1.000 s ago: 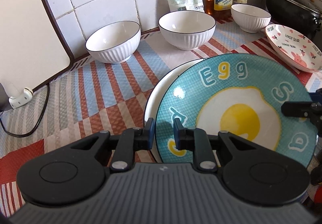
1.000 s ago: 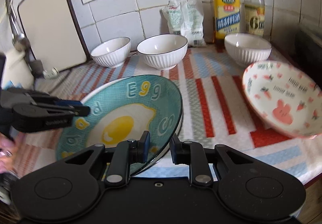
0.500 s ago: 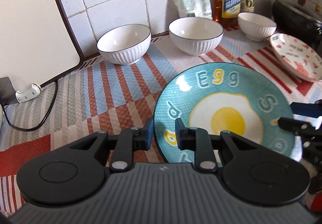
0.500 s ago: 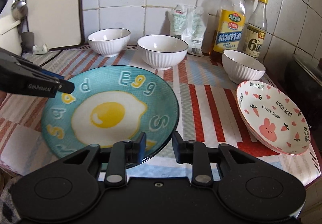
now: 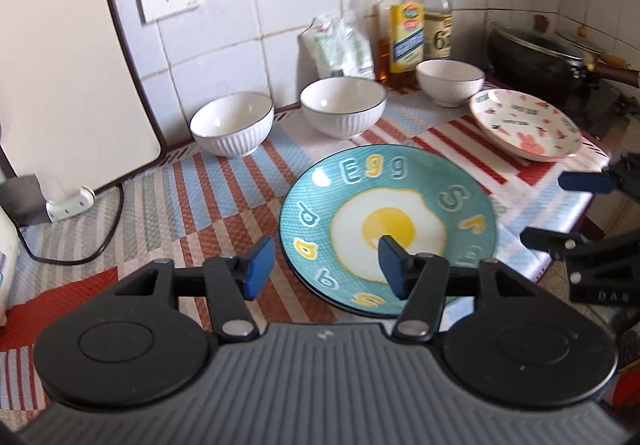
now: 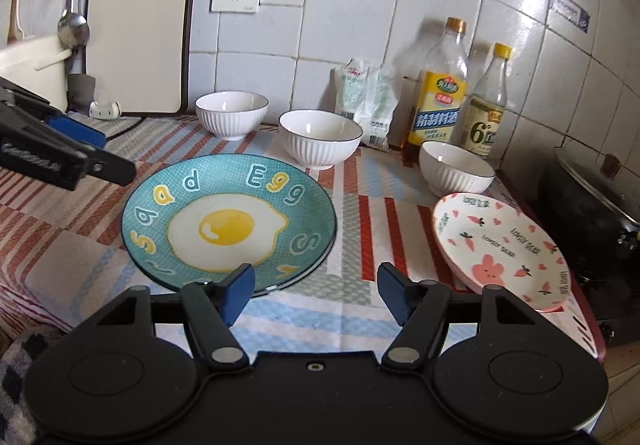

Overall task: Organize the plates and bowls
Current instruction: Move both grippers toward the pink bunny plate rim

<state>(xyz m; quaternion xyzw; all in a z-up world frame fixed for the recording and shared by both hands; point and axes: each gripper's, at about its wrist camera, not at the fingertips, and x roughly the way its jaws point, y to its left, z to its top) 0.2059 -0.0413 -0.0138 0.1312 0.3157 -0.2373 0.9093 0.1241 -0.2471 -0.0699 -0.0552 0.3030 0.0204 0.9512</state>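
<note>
A blue plate with a fried-egg print [image 5: 390, 227] [image 6: 228, 223] lies flat on the striped cloth, on top of another plate whose rim just shows beneath it. My left gripper [image 5: 326, 269] is open above its near left rim, holding nothing. My right gripper [image 6: 316, 293] is open just off its near right edge, empty; it also shows at the right of the left wrist view [image 5: 576, 207]. A pink rabbit plate [image 5: 526, 123] [image 6: 502, 247] lies to the right. Three white ribbed bowls [image 5: 232, 123] [image 5: 344, 107] [image 5: 450, 81] stand along the wall.
A cutting board [image 5: 60, 69] leans on the wall at left, with a plug and cable [image 5: 70, 201] below it. Two bottles [image 6: 438, 93] [image 6: 486, 109] and a bag [image 6: 366, 101] stand at the back. A black wok [image 5: 536, 53] sits at the right. The counter edge is near.
Both grippers let go of the egg plate, opened wide and drew back and up. The plate went from tilted to lying flat over the white plate.
</note>
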